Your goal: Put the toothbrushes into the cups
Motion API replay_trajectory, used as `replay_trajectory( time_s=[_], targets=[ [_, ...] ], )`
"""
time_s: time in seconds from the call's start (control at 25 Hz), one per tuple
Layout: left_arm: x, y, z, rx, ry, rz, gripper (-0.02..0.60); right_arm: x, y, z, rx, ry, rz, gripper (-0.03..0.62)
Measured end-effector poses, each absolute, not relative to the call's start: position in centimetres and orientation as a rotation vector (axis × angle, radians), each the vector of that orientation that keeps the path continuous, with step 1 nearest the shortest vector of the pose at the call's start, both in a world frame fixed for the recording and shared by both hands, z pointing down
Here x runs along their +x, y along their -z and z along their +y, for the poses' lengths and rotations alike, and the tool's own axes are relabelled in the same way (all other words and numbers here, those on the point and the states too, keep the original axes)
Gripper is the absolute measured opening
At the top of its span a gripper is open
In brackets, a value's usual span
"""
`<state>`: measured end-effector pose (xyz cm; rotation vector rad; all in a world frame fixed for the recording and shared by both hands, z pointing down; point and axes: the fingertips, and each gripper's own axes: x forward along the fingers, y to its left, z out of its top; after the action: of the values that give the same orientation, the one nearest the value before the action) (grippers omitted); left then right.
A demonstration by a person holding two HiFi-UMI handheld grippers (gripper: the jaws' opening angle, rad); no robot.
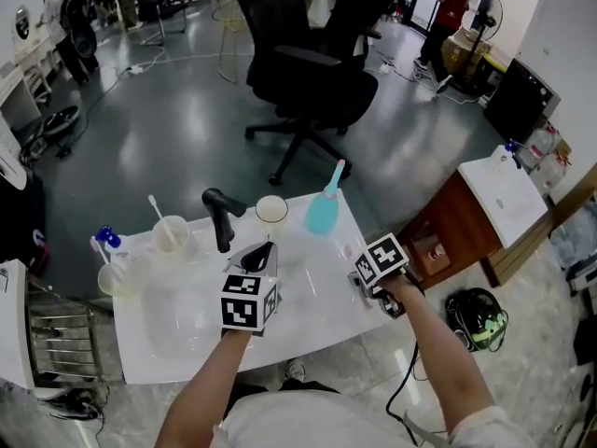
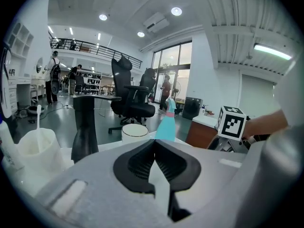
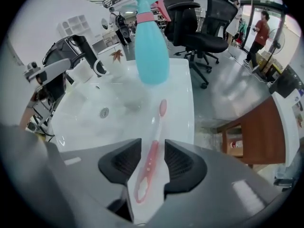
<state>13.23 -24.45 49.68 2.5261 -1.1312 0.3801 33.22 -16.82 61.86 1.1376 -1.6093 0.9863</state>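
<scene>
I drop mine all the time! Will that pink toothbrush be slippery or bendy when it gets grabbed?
Probably light and stiff: the pink toothbrush looks like thin, straight plastic. It seems smooth and lies flat on the glossy white counter, so it might skid or twist when the right gripper, its jaws open, pinches its handle.

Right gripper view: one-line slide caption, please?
Right gripper open astride a pink toothbrush lying on the white counter, blue spray bottle standing beyond.

Pink toothbrush (image 3: 151,151) on a white sink counter (image 3: 183,91); at its 12 o'clock, a turquoise spray bottle (image 3: 151,56), pink collar. Black faucet (image 1: 220,217). 2 marker cubes (image 1: 249,303): black-and-white squares.
</scene>
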Motion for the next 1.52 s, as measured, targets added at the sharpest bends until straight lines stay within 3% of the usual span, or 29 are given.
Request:
replay_trajectory(
  time_s=[0.52,0.92,1.52],
  targets=[
    [12.5,-50.2,-24.5,2.505,-0.381,-1.141,0.003,33.5,-62.2,-17.0,1.109,-0.993,-1.537,0.043],
    [12.2,-49.7,-24.4,2.516,-0.389,-1.153,0.003,33.6,-61.2,-17.2,1.172,-1.008,-1.618,0.041],
    [11.0,-48.1,-24.9,2.514,-0.365,-1.211,0.003,30.0,-53.0,-20.7,1.235,-0.870,-1.877,0.041]
  ],
)
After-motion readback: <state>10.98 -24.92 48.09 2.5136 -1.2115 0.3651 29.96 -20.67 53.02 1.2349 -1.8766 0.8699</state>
